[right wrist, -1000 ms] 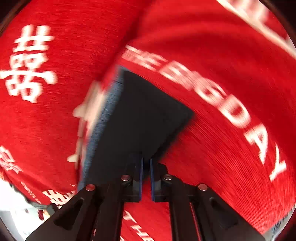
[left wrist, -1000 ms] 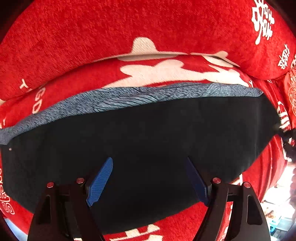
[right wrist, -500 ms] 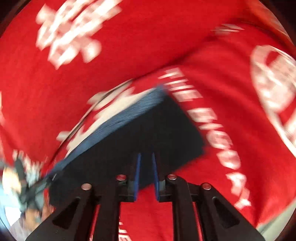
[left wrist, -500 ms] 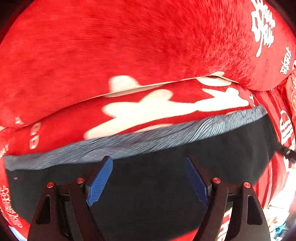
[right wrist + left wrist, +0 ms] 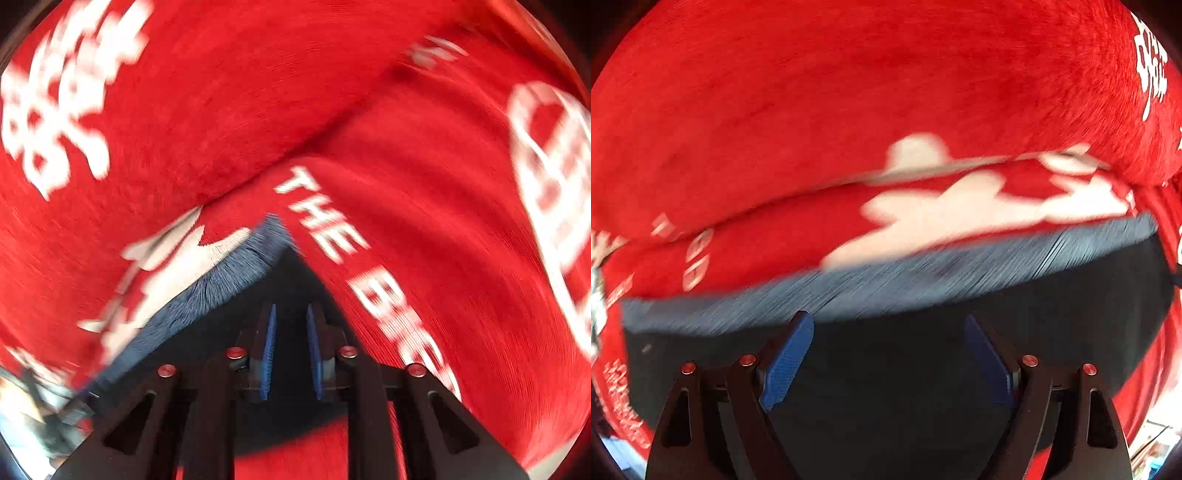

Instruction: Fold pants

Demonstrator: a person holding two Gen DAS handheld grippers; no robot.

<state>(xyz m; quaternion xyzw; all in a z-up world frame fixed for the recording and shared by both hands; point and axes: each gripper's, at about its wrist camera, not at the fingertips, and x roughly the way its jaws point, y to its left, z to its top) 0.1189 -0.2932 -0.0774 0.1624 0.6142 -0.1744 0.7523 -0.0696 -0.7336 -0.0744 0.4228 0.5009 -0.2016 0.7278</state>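
The dark folded pants [image 5: 960,354] lie flat on a red cover, with a grey-blue ribbed waistband [image 5: 923,284] along their far edge. My left gripper [image 5: 888,350] is open and empty, its blue pads spread wide just above the pants. In the right wrist view the pants [image 5: 236,325] show as a dark corner with the waistband [image 5: 221,284] on the left. My right gripper [image 5: 290,347] hovers over that corner with its jaws a small gap apart and nothing between them. Both views are blurred by motion.
A red cover [image 5: 849,92] with white characters and lettering [image 5: 332,236] spreads all around the pants, with a raised fold [image 5: 775,155] behind them. Clutter shows at the lower left edge [image 5: 33,413] of the right wrist view.
My right gripper has opened slightly and let go of the pants' corner, swinging round over it. My left gripper stayed open and shifted over the pants toward the waistband.
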